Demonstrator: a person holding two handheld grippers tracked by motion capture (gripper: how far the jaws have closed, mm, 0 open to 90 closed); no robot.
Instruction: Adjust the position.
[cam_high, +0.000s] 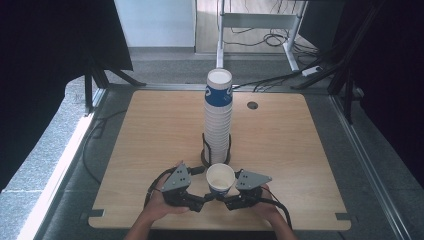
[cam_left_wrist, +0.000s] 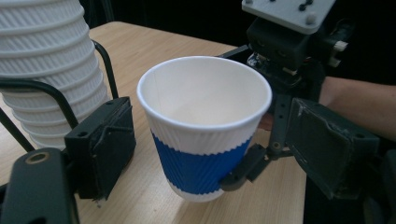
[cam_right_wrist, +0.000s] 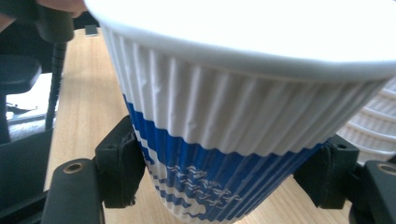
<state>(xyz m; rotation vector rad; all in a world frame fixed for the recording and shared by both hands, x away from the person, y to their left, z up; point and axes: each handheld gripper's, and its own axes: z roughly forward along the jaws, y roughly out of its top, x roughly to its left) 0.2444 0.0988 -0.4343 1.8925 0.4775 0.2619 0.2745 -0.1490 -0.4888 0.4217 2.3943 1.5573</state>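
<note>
Blue and white paper makes up the cup (cam_high: 220, 179) that is sitting near the front edge of the wooden table (cam_high: 150, 130), about halfway between the left and right edges. It is standing upright with its mouth open. A blue band is going around its lower half, and small white writing is running across the blue in the right gripper view – it is too blurry to read.

The right gripper (cam_high: 231, 199) is squeezing the cup. Its two black pads are pressing on the blue band, one on each side. The left gripper (cam_high: 206, 198) is waiting with its jaws a little open. In the left gripper view the cup is sitting between its two jaws with a gap on each side, so they are not touching it.

Both hands are coming in over the front edge, low and close together. The left hand (cam_high: 159, 206) and the right hand (cam_high: 267, 207) are pointing their grippers toward each other, with the cup in the middle.

Just behind the cup a tall stack of cups (cam_high: 218, 117) is standing in a black wire holder (cam_high: 204, 152) – the top one is showing blue with a white mark that cannot be read.
</note>
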